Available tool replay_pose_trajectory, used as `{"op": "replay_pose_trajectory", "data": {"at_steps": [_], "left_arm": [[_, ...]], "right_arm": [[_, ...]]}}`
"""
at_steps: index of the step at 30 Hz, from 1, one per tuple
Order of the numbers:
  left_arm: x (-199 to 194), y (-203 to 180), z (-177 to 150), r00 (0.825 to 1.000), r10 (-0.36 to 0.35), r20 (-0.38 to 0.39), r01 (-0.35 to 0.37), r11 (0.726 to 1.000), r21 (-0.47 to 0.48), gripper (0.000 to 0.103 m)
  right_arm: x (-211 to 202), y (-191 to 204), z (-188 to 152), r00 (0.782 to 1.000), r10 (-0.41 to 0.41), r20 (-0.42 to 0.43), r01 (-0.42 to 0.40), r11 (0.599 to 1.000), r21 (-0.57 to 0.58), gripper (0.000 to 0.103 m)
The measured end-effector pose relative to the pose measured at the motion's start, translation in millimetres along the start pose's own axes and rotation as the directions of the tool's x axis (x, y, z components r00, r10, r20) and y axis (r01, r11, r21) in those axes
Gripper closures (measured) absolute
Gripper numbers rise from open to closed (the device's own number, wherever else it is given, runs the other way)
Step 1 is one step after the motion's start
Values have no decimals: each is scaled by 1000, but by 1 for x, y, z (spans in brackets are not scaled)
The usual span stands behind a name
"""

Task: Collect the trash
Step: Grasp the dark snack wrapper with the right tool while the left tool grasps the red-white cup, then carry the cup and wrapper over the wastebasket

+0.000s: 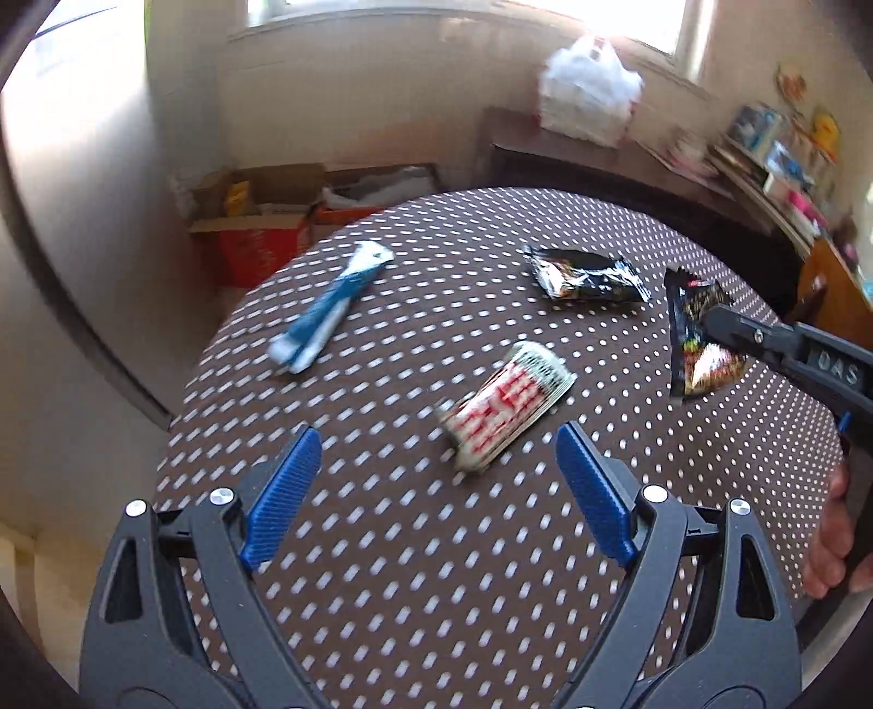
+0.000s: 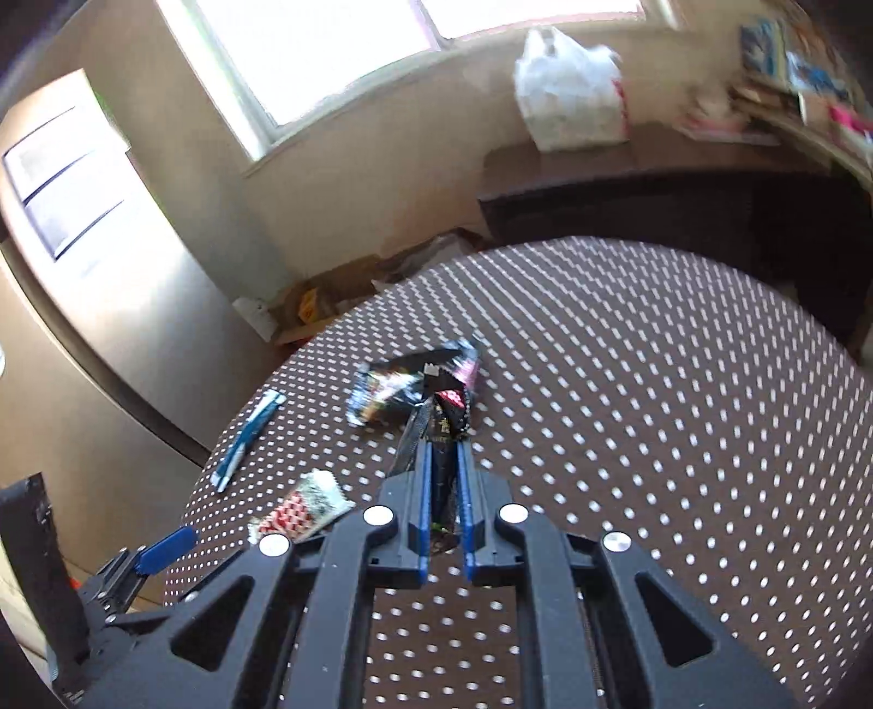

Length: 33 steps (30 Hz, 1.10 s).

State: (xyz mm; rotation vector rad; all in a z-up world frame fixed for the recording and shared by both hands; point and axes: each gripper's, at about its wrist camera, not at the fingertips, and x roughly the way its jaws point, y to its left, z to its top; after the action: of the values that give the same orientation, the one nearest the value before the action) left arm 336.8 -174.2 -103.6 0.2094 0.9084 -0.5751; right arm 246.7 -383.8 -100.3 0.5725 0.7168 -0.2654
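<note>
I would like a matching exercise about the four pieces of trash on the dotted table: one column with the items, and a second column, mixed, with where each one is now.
Items
1. blue and white wrapper
2. red and white wrapper
3. black wrapper lying flat
4. black wrapper with red patch

Places
A. clamped in the right gripper
B. nearest the open left gripper
C. near the table's far edge, untouched
D. near the table's left edge

Pairs: 1-D, 2-B, 3-C, 4-A

Blown-out window [image 2: 338,49] glare, motion blur, fisheye-warped edges
</note>
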Motion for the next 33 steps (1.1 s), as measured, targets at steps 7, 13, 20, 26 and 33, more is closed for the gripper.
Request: {"op": "replay_pose_trajectory", "data": {"at_steps": [7, 13, 20, 26, 33], "left_arm": [[27, -13, 5, 998, 55, 12, -56, 998, 42, 72], [8, -5, -4, 999, 36, 25, -36, 999, 2, 81], [-17, 17, -30, 996, 81, 44, -79, 995, -54, 82], [-45, 37, -50, 991, 112, 80, -103, 990, -99, 82], [-78, 67, -75, 979, 171, 107, -150, 972, -181, 82]], "right_arm": [[-4, -2, 1, 1000, 20, 0, -20, 1000, -1, 94], [0, -1, 3, 1000, 30, -8, -30, 999, -17, 94], [-5, 8, 0, 999, 48, 0, -48, 998, -38, 94], [-12, 28, -6, 996, 85, 12, -84, 993, -84, 94], [-27, 82, -22, 988, 156, 12, -151, 970, -189, 94]]}}
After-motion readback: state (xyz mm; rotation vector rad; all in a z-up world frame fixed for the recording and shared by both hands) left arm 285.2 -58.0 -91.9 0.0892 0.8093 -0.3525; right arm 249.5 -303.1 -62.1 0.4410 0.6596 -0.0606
